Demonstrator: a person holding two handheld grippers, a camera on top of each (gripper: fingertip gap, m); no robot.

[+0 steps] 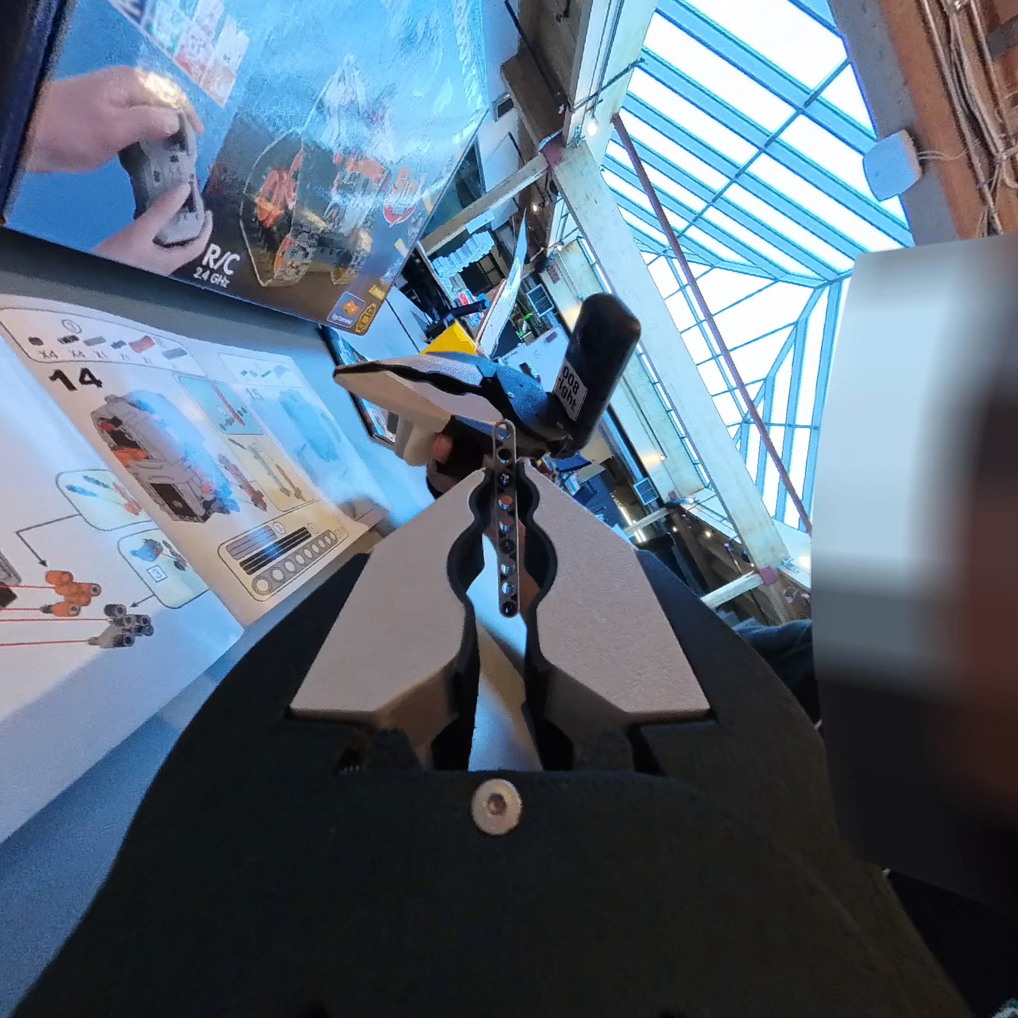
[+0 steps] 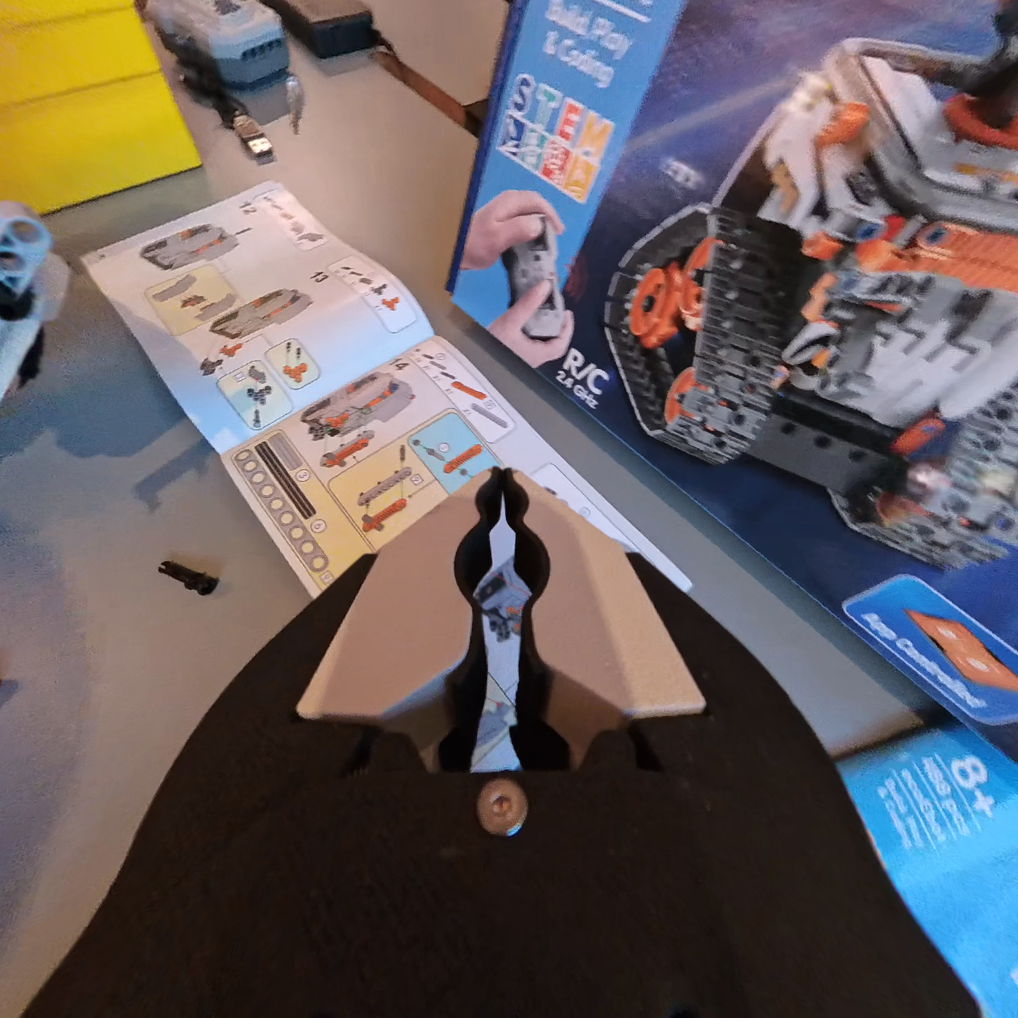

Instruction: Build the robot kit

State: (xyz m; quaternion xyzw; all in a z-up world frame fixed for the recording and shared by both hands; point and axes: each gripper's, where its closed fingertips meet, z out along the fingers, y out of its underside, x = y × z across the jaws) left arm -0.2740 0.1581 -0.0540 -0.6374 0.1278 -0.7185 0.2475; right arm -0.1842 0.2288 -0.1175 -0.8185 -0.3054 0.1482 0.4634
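Note:
My left gripper [image 1: 505, 480] is shut on a thin grey beam with a row of holes [image 1: 507, 542]. It holds the beam upright in the air, tilted up toward a glass roof. The beam's top end reaches the underside of my right gripper [image 1: 352, 377], which is held by a hand just beyond it. In the right wrist view my right gripper [image 2: 502, 478] is shut with its tips touching and nothing between them. It hovers over the open instruction booklet [image 2: 308, 352] on the grey table [image 2: 110, 633]. A small black pin [image 2: 188, 577] lies on the table to its left.
A large blue toy box [image 2: 771, 308] stands to the right of the booklet, with another blue box [image 2: 936, 826] in front of it. A yellow box [image 2: 82, 99], a grey unit [image 2: 226, 38] and a USB plug [image 2: 254, 139] lie farther back. A blurred holed part [image 2: 19, 242] is at the left edge. There is about 12 cm between the tips of the two grippers. My left tips are roughly 11 cm from the small black pin [image 2: 188, 577].

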